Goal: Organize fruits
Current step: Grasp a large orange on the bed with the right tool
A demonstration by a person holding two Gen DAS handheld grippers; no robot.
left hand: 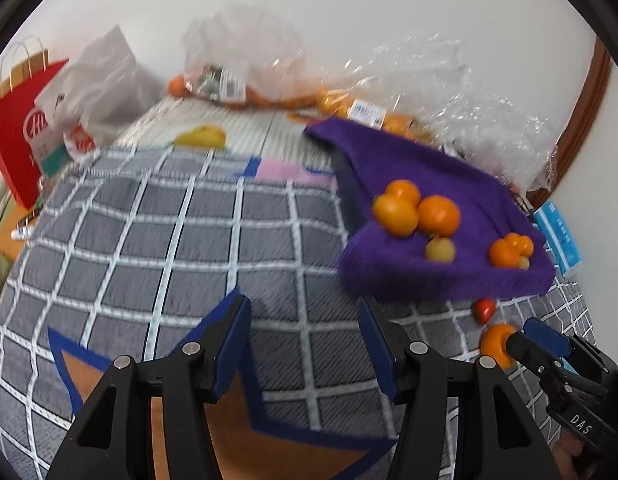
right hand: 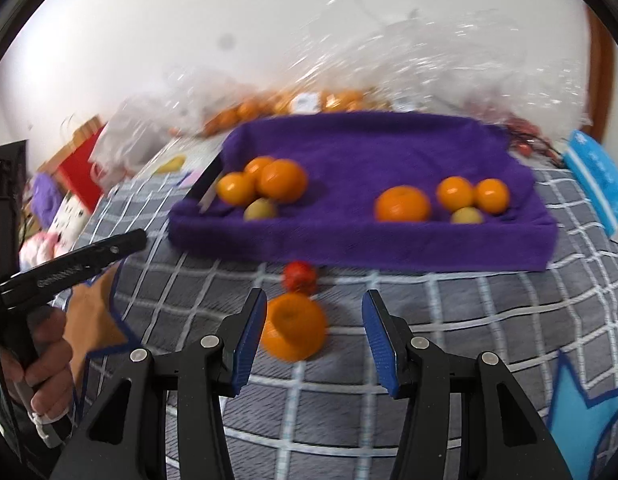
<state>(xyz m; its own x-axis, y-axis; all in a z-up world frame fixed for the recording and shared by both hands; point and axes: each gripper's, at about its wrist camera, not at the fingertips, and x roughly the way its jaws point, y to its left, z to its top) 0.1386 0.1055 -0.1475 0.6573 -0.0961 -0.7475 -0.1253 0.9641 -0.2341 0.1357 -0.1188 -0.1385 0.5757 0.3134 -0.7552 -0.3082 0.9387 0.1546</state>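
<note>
Low over the grey checked blanket (right hand: 449, 320), the right gripper (right hand: 315, 338) has its blue-padded fingers spread wide, with a loose orange (right hand: 295, 330) lying between them; the fruit lies just beside the left pad, though blur hides whether they touch, and the other pad stands clear of it. Just beyond the orange sits a small red fruit (right hand: 300, 276), next to the front wall of the purple tray (right hand: 361, 248). The left gripper (left hand: 305, 344) is likewise spread apart and holds nothing, hovering above bare blanket. Inside the tray lie two clusters: three oranges with a small yellow-green fruit (right hand: 261, 209) at the left, and three more oranges with another pale one at the right. Behind the tray, against the white wall (left hand: 349, 4), are crinkled clear plastic bags (left hand: 245, 52) of oranges; a yellow fruit (left hand: 201, 136) lies alone farther back, and a red paper bag (left hand: 17, 136) stands at the far left. In the right wrist view a bare hand (right hand: 41, 372) grips the left tool's handle, held off to the side.
</note>
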